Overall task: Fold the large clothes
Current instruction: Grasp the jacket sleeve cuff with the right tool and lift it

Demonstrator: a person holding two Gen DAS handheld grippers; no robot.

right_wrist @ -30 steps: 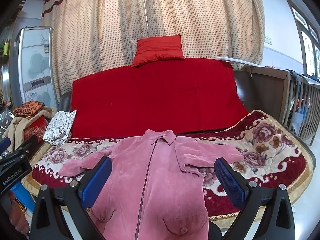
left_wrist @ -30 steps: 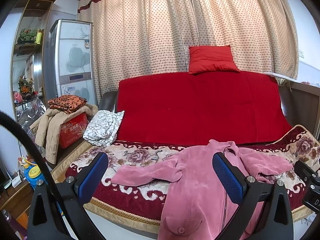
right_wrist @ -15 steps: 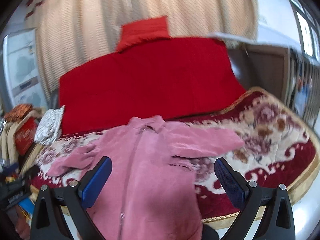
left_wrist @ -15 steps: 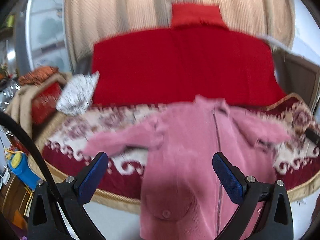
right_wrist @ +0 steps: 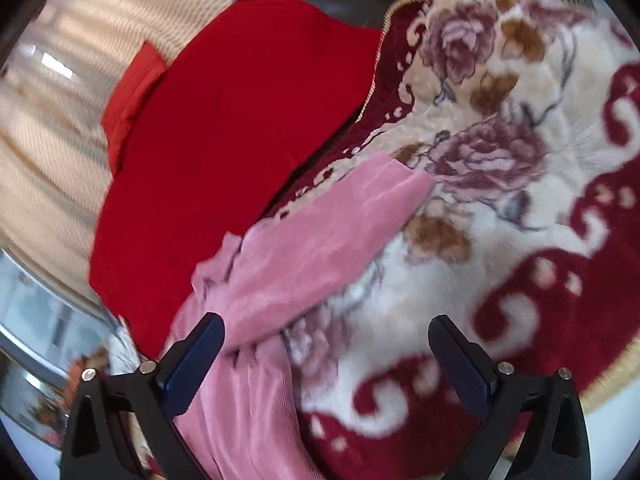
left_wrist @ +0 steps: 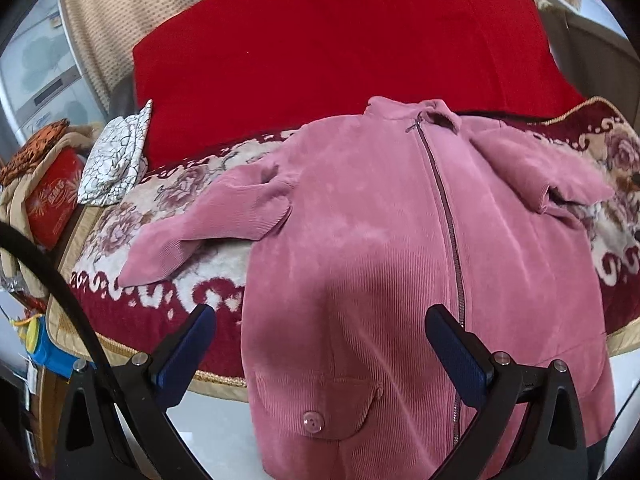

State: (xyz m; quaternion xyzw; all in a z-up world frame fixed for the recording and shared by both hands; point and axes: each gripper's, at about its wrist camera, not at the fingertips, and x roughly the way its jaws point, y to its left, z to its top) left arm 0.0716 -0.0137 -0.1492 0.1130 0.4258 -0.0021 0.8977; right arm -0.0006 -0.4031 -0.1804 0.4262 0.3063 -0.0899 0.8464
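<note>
Jacket (left_wrist: 360, 240) — pink corduroy, zipped, front up on the sofa (left_wrist: 132, 216), hem hanging over the front edge, both sleeves out. Left gripper (left_wrist: 320, 344): spread wide, empty, over the lower front. Right gripper (right_wrist: 326, 354): released, empty, near the right sleeve (right_wrist: 332, 236). Risk: the overhanging hem may drag the jacket floorward during a lift. Surface — floral plush cover, red throw (left_wrist: 340, 48); curtain (left_wrist: 100, 32) behind, clothes pile (left_wrist: 36, 152) left.
</note>
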